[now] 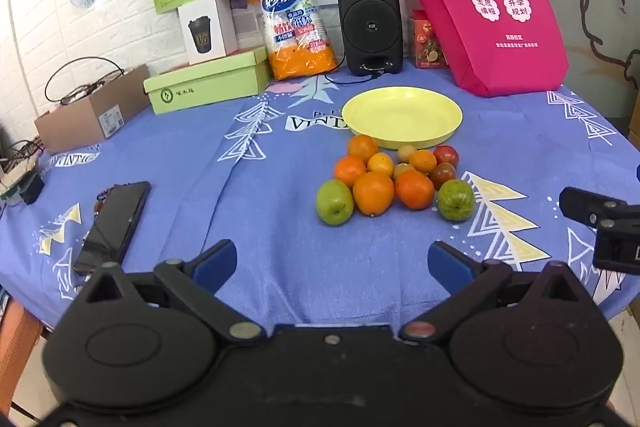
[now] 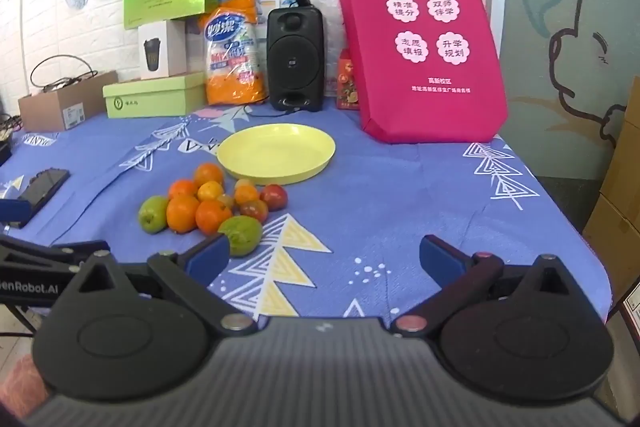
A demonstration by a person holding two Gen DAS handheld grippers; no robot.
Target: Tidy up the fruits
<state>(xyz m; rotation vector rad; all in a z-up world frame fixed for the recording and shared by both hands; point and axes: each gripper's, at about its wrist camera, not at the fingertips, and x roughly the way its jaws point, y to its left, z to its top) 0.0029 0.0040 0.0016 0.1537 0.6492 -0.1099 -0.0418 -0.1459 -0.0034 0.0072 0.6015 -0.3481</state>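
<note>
A cluster of fruit lies on the blue tablecloth in front of an empty yellow plate [image 1: 402, 115]: several oranges [image 1: 373, 193], two green fruits [image 1: 335, 202] at the front corners, and small red tomatoes [image 1: 445, 155]. My left gripper [image 1: 331, 261] is open and empty, held short of the cluster. My right gripper [image 2: 324, 259] is open and empty, to the right of the fruit; its left finger sits just in front of a green fruit [image 2: 241, 235]. The plate [image 2: 276, 153] and the oranges [image 2: 183, 213] show in the right wrist view too.
A black phone [image 1: 114, 225] lies at the left. At the back stand a black speaker [image 1: 370, 23], a pink bag [image 1: 486, 7], green boxes [image 1: 208, 87], a pack of paper cups [image 1: 294, 27] and a cardboard box [image 1: 90, 111]. The right gripper shows at the left view's right edge [image 1: 604, 223].
</note>
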